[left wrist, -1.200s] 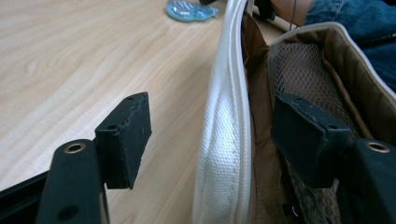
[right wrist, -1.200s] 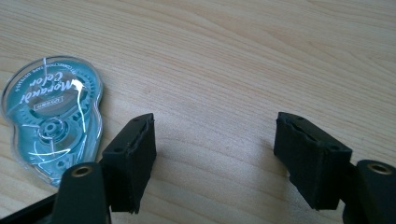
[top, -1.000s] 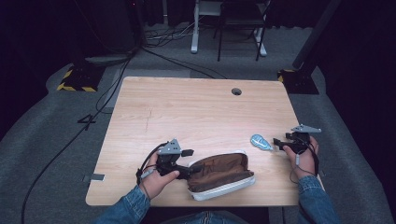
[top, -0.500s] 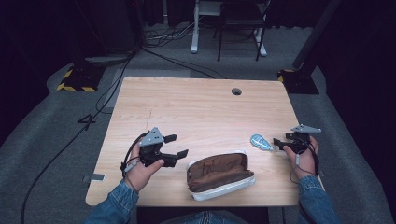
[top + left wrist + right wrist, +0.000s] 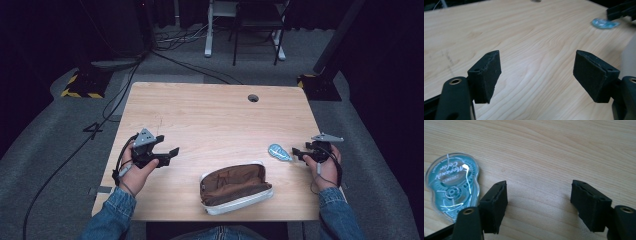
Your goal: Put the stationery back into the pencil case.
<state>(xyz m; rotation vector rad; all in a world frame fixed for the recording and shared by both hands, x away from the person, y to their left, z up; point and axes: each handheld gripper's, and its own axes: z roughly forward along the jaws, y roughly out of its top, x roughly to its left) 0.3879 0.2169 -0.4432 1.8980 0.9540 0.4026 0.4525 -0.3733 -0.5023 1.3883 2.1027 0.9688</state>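
Observation:
An open brown pouch (image 5: 236,187) with a white rim lies near the table's front edge, its inside facing up. My left gripper (image 5: 167,154) is well to its left, apart from it. Its jaws (image 5: 536,67) stand open over bare wood and have just been opening, with nothing between them. A clear blue correction-tape dispenser (image 5: 279,152) lies flat at the right. My right gripper (image 5: 296,151) points at it from the right. That gripper (image 5: 537,195) is open and its jaws have closed a little; the dispenser (image 5: 454,187) lies just outside its left jaw.
The wooden table (image 5: 215,115) has a round cable hole (image 5: 253,98) near its far edge. Cables, a yellow-striped base (image 5: 80,85) and chair legs are on the dark floor beyond. In the left gripper view the dispenser (image 5: 604,23) lies far off.
My left gripper has drawn away leftwards from the pouch's left end, where it was a second ago. The pouch stays where it lay. The right hand has kept still.

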